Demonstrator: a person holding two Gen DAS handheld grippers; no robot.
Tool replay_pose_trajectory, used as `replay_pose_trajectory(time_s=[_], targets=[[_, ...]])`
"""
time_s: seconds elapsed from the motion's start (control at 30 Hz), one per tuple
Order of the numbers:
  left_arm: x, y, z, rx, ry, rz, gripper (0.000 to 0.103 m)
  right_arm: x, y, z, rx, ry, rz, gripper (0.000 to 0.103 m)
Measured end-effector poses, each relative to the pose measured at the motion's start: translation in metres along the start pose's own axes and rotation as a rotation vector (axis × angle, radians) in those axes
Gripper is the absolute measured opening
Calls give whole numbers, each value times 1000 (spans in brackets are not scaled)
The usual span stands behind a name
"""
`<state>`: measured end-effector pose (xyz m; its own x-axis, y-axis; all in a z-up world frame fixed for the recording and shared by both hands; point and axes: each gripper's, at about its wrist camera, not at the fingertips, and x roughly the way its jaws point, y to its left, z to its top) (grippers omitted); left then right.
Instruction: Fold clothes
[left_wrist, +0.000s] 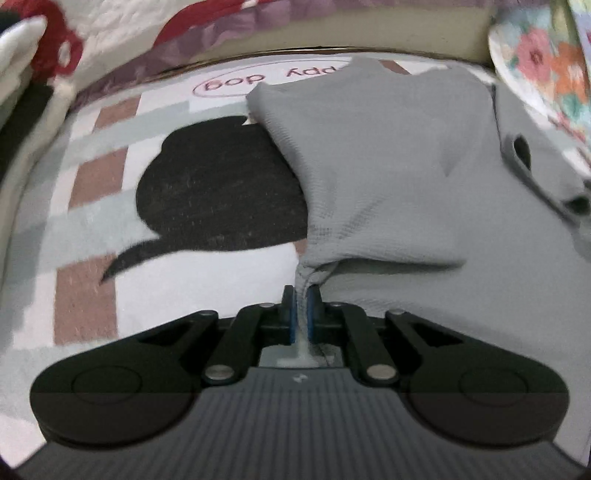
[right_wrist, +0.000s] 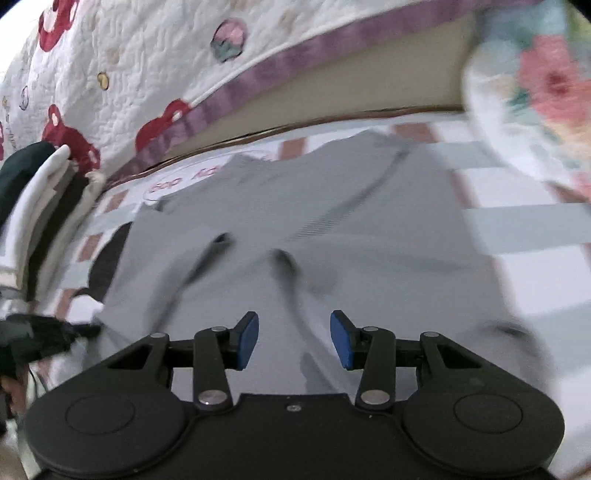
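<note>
A grey knit garment (left_wrist: 399, 177) lies spread over a checked mat (left_wrist: 88, 206) printed with a black dog shape. My left gripper (left_wrist: 301, 295) is shut on a bunched edge of the grey garment, and the cloth pulls up in a fold from between its blue pads. In the right wrist view the same grey garment (right_wrist: 303, 229) lies flat below, with dark drawstrings across it. My right gripper (right_wrist: 294, 338) hangs over it, open, with nothing between its blue pads (right_wrist: 248, 338). The left gripper (right_wrist: 44, 336) shows as a dark blur at the garment's left edge.
A quilted bedspread (right_wrist: 140, 66) with red flowers and a purple border runs along the far side. A pile of folded clothes (right_wrist: 40, 206) sits at the left. A flowered cloth (right_wrist: 535, 96) hangs at the upper right.
</note>
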<state>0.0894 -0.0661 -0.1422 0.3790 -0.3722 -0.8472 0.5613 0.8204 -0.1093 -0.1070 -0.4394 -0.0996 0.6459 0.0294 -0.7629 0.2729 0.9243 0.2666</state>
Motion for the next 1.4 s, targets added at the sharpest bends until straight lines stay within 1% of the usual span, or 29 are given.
replay_pose_trajectory(time_s=[0.03,0.07,0.13,0.23,0.27,0.33,0.4,0.47,0.53,0.67,0.7,0.73,0.77,0.8,0.83,0.87,0.9,0.93,0.97,1.0,1.03,1.07,1.17,1.23,1.27,1.37,1.4], targets=[[-1,0,0,-17,18,-24,44,-17,-11,-9,9,-3,-16,52],[-1,-2,-1,-29,36,-46,61,-33,-22,-18,24,-2,-35,52],[-5,-10,-9,-26,65,-71,62,-63,-43,-39,59,5,-74,52],[-9,-23,-24,-5,106,-76,64,-105,-68,-82,91,21,-119,52],[-11,-27,-27,5,116,-72,65,-115,-74,-96,101,29,-129,52],[-15,-33,-34,0,134,-87,69,-131,-82,-121,125,56,-151,52],[-19,-39,-39,1,152,-106,69,-146,-88,-148,158,74,-171,52],[-21,-46,-44,30,159,-107,69,-160,-94,-175,192,90,-192,52],[-22,-49,-44,51,155,-112,68,-170,-100,-198,247,94,-166,52],[-29,-52,-44,46,128,-155,67,-182,-109,-236,372,90,-86,52],[-30,-53,-44,52,126,-156,67,-181,-112,-243,409,89,-59,53],[-30,-54,-45,60,126,-153,67,-179,-115,-250,449,88,-29,57],[-31,-55,-45,67,127,-152,67,-175,-117,-256,476,90,-16,59],[-32,-56,-45,72,125,-153,67,-170,-118,-259,487,89,-29,60],[-33,-57,-45,76,122,-154,67,-165,-119,-261,492,91,-58,60],[-34,-57,-45,80,119,-154,67,-161,-118,-262,493,100,-54,60],[-35,-58,-44,85,116,-155,67,-157,-117,-263,492,110,-28,57],[-37,-58,-43,85,109,-157,67,-153,-117,-263,491,120,-2,28],[-38,-59,-42,84,100,-158,67,-151,-112,-261,456,130,33,5],[-40,-59,-41,85,87,-163,67,-152,-105,-257,407,119,50,2],[-42,-59,-40,86,72,-168,67,-155,-97,-251,361,96,52,2],[-45,-59,-39,88,55,-174,67,-158,-91,-242,344,64,73,2],[-51,-59,-34,95,-2,-207,67,-167,-77,-208,347,-49,169,2],[-56,-60,-32,95,-43,-233,67,-168,-65,-184,332,-100,227,2],[-58,-60,-31,95,-63,-246,67,-166,-59,-172,310,-107,227,2],[-64,-63,-29,96,-104,-275,67,-155,-38,-137,223,-110,192,2],[-65,-63,-28,95,-115,-283,68,-146,-29,-126,175,-98,163,2]])
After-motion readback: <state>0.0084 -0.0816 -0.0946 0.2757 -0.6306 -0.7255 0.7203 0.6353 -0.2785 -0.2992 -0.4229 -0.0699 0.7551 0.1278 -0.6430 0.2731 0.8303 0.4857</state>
